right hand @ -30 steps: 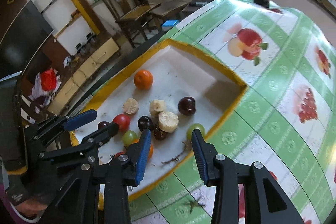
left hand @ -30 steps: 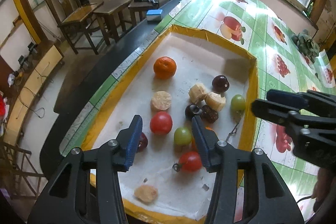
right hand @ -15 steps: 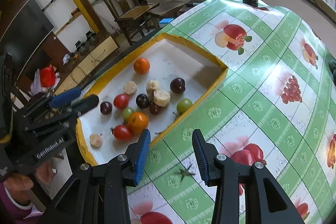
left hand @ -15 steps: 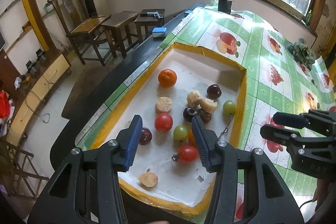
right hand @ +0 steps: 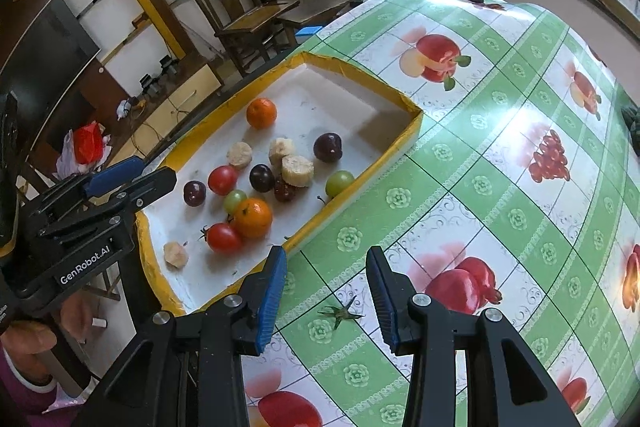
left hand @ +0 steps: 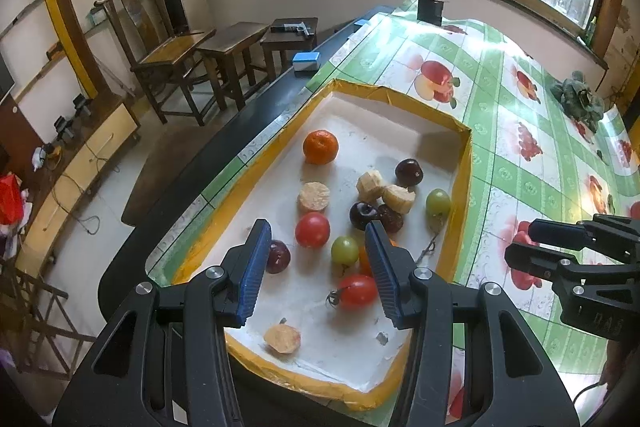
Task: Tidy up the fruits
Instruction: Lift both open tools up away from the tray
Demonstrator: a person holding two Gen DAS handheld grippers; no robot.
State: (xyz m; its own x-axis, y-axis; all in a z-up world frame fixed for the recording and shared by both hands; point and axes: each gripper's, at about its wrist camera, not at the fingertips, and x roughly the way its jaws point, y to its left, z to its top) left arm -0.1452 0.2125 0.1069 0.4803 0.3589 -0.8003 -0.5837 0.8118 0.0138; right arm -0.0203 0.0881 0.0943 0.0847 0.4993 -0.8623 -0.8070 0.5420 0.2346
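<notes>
A white tray with a yellow rim holds mixed fruit: an orange at the far side, a second orange, red tomatoes, green grapes, dark plums and pale banana pieces. My left gripper is open and empty above the tray's near end. My right gripper is open and empty over the tablecloth right of the tray, and shows in the left wrist view.
The table wears a green and white fruit-print cloth. A small green stem lies on it between my right fingers. A dark box stands at the far end. Wooden chairs and stools stand beyond the left table edge.
Both grippers have pulled back and up from the tray, so more of the tray and table shows. Both stayed open and empty. The fruit has not moved.
</notes>
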